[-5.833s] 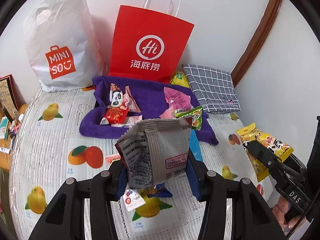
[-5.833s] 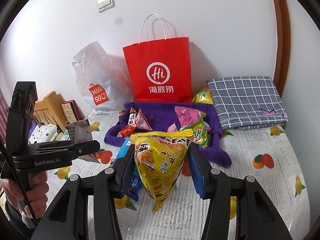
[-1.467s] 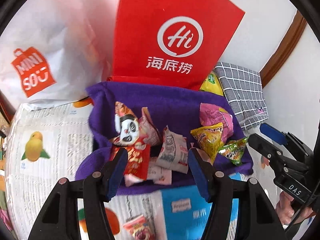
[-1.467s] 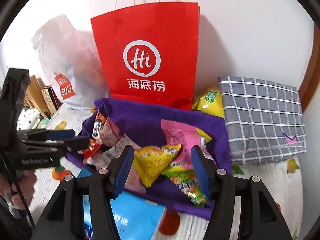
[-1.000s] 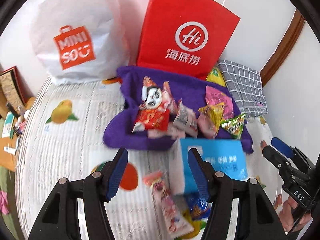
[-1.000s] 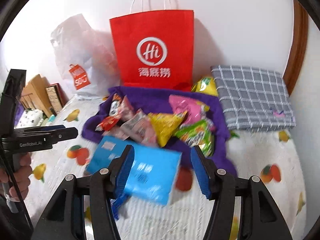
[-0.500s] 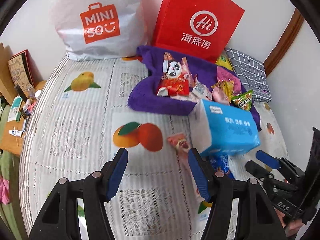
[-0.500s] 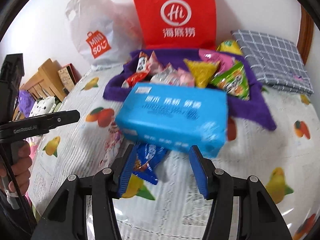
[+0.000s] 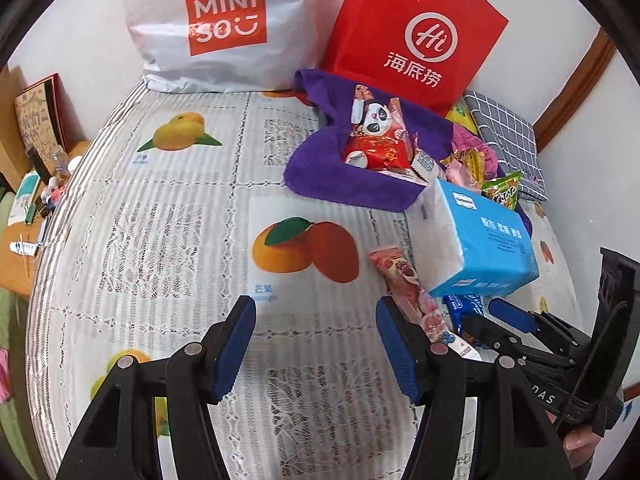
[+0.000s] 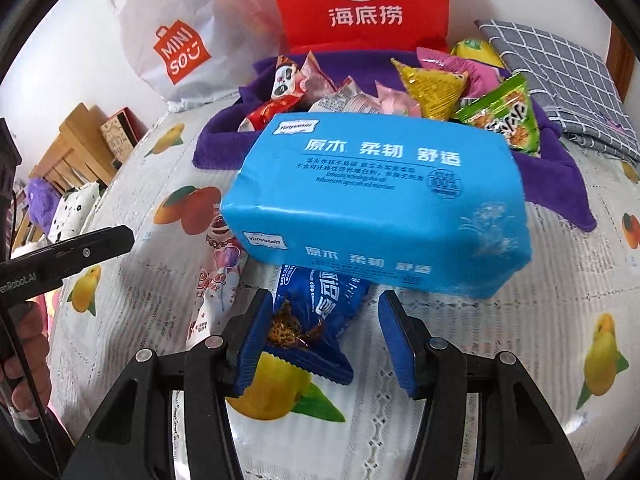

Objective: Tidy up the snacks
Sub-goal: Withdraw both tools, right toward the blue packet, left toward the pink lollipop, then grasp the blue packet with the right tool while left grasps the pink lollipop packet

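Blue-padded right gripper [image 10: 320, 336]: jaws spread wide, straddling blue cookie packet [image 10: 316, 312], left pad touching its edge, nothing clamped; judged lining up for a pick. Packet lying flat on tablecloth [image 10: 500, 340], far end tucked under tissue pack [image 10: 380, 204], so likely needing a pull toward the tongs.

Left gripper [image 9: 316, 340]: jaws released, hovering over bare cloth, pink packet [image 9: 404, 280] just beside right pad; seemingly awaiting its turn.

Purple cloth [image 9: 320, 168]: lying behind tissue pack, serving as collection spot, bearing panda snack [image 9: 376, 136], yellow snack [image 10: 432, 88], green snack [image 10: 504, 120].

Red bag [image 9: 416, 36], white bag [image 9: 220, 28]: standing against wall.
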### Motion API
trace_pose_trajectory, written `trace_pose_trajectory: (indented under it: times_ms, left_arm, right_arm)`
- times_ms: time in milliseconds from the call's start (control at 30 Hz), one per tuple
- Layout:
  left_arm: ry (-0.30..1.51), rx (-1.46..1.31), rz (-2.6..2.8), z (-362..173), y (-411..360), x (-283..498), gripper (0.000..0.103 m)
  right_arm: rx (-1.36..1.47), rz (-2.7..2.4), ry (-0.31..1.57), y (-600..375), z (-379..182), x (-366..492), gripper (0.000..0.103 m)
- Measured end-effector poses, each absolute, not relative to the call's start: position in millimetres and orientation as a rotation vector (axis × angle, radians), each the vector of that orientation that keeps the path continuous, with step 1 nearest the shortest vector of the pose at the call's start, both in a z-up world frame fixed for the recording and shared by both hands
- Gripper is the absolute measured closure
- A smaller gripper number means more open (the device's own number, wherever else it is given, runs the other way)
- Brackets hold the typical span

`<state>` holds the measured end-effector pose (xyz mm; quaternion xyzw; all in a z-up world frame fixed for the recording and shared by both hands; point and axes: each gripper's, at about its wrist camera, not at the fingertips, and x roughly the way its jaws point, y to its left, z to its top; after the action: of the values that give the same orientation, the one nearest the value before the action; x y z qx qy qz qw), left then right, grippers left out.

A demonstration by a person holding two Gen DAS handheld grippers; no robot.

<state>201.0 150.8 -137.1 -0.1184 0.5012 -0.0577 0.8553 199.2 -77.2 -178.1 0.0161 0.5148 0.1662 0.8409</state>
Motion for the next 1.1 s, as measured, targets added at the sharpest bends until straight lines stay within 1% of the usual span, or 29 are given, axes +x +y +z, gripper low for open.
trace_pose_trajectory:
  times_ms: [233, 433, 500, 533, 567, 833, 1100]
  left_arm:
    - [1.056, -0.262, -0.126, -140.2, 156.1, 201.4, 0.043]
    - [1.056, -0.267, -0.123, -140.6, 159.2, 199.7, 0.043]
    - [1.056, -0.266, -0.121, -140.2, 159.1, 198.9, 0.043]
    - [1.055, -0.264, -0.122, -139.7, 158.6, 198.0, 0.043]
    - [1.054, -0.263, -0.123, -139.2, 158.2, 197.2, 0.043]
    - [1.066, -0.244, -0.142, -139.0, 140.5, 194.0, 0.043]
    - [1.08, -0.221, -0.209, -141.7, 99.4, 197.7, 0.043]
  right_arm:
    - [0.02, 0.336, 1.101, -71.1, -185.9, 204.3, 0.047]
    - [-0.102, 0.316, 1.063, -56.4, -189.9, 198.3, 0.046]
    - [-0.142, 0.315, 1.04, -53.1, -190.3, 194.7, 0.05]
    - [-0.139, 0.323, 1.04, -53.7, -189.9, 194.2, 0.055]
    - [-0.134, 0.33, 1.047, -55.2, -188.8, 194.0, 0.057]
    - [-0.073, 0.337, 1.029, -84.2, -175.9, 178.8, 0.058]
    - [-0.036, 0.313, 0.968, -124.8, -154.4, 155.2, 0.058]
